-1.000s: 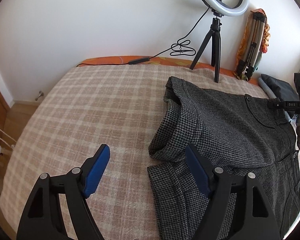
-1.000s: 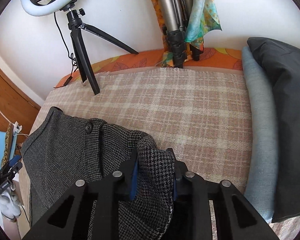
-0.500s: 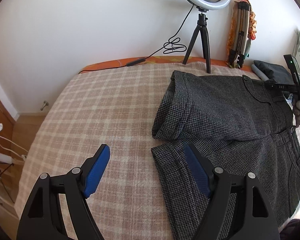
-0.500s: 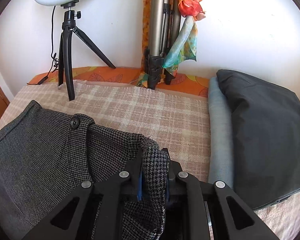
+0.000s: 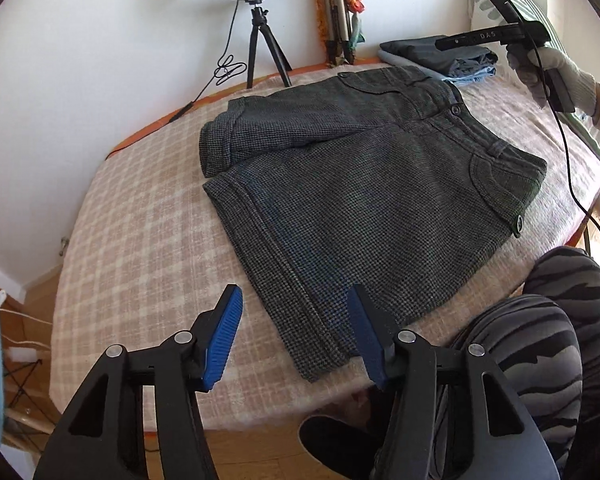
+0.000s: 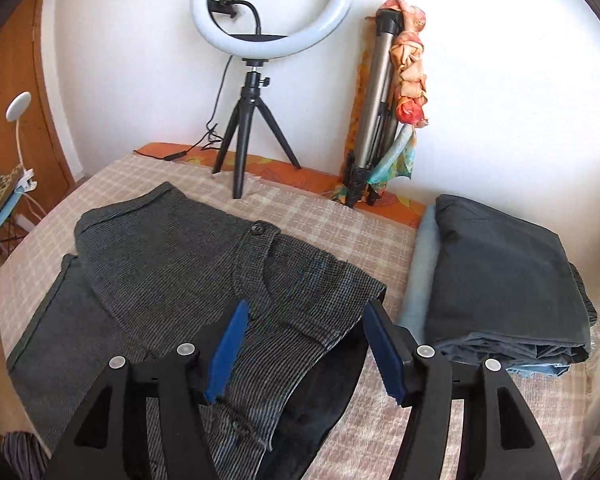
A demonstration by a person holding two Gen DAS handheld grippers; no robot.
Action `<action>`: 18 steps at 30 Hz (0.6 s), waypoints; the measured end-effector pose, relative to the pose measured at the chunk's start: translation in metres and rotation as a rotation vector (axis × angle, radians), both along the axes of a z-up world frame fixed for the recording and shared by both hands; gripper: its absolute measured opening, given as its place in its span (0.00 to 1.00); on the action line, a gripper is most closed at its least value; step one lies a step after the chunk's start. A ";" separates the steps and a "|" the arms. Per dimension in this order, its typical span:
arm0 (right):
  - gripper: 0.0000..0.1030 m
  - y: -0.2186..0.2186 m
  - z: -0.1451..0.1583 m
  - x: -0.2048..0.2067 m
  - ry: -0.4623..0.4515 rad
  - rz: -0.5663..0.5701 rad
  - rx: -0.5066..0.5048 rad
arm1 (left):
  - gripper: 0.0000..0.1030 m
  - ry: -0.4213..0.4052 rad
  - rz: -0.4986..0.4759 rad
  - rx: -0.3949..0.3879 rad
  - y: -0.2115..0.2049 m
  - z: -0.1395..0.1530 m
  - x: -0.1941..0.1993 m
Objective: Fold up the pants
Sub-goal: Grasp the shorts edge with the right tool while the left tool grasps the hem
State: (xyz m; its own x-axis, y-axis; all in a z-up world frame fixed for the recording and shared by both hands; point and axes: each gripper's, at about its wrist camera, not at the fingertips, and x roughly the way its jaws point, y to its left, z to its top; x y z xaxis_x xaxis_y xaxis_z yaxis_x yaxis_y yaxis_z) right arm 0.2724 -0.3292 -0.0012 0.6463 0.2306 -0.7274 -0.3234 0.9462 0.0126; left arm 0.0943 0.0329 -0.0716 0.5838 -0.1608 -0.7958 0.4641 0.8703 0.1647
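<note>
Ring light (image 6: 272, 12), tripod (image 6: 374, 120), folded clothes (image 6: 508, 276) beyond pants (image 5: 364, 200).

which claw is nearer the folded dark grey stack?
Right. Right claw hangs open just beside the folded dark grey stack; left claw sits across the bed at the pants' hem.

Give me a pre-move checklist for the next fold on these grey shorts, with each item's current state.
1. Right gripper free of cloth: ok. Its jaws have just been opening; the waistband lies below them, not pinched.
2. Left gripper empty: ok. Its jaws have just been closing somewhat, still apart, nothing pressed between the pads.
3. Shorts lying flat: not ok. The far leg's hem is rolled up.
4. Shorts fully on the blanket: ok.
5. Folded pile apart from the shorts: ok, a strip of blanket shows between them.
6. Cable clear of the shorts: cannot tell.
</note>
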 end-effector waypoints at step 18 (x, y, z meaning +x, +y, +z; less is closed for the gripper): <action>0.65 0.040 -0.053 -0.176 0.129 0.372 -0.060 | 0.50 0.068 -0.055 0.034 -0.016 -0.046 -0.019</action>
State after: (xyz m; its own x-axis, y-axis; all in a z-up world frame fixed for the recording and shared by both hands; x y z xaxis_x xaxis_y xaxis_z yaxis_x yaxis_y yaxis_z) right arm 0.0964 -0.2895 -0.0541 0.4295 0.3862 -0.8163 -0.6436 0.7650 0.0234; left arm 0.0757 0.0164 -0.1178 0.5196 -0.1632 -0.8387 0.5225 0.8374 0.1607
